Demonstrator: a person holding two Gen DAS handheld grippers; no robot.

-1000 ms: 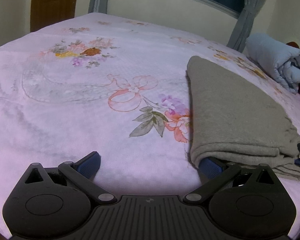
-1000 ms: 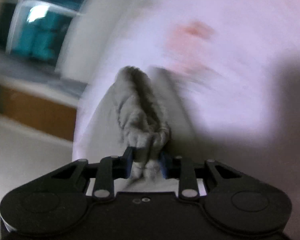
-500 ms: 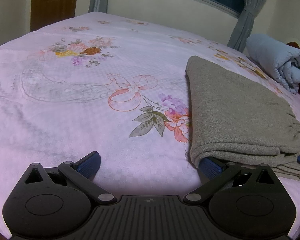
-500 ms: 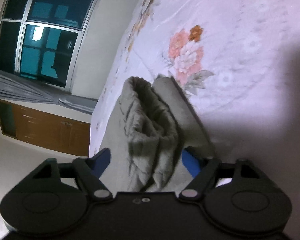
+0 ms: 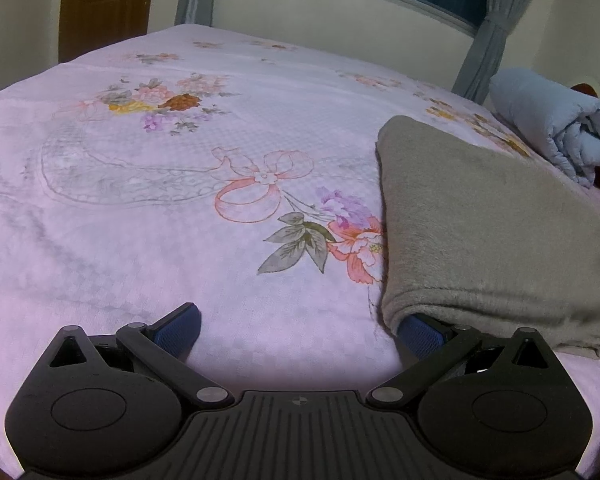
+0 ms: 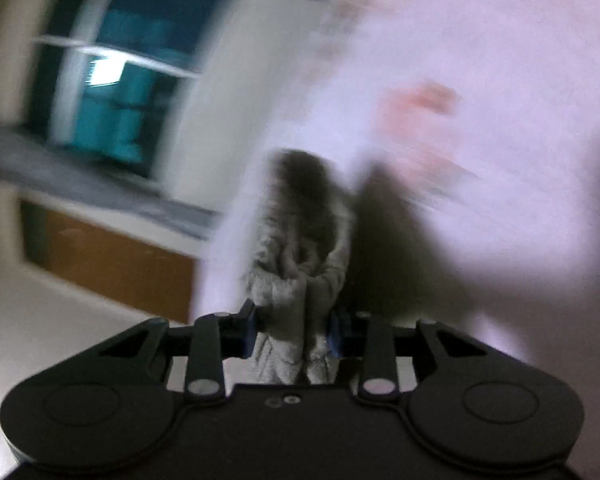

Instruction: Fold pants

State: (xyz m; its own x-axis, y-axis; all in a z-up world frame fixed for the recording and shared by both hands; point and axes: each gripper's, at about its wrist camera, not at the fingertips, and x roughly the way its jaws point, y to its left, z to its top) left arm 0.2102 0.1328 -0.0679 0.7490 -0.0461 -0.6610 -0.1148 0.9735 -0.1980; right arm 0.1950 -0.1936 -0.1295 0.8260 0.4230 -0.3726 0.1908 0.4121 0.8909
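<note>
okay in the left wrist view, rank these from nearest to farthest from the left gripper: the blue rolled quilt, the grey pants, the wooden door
From the left gripper:
1. Grey pants, right side, draped over its right finger.
2. Blue rolled quilt, far right, beyond the pants.
3. Wooden door, upper left, past the bed.

Grey fleece pants (image 5: 488,216), folded, on bed

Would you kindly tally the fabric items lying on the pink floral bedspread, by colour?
Grey: 1, the folded pants
Light blue: 1, the rolled quilt
Total: 2
</note>
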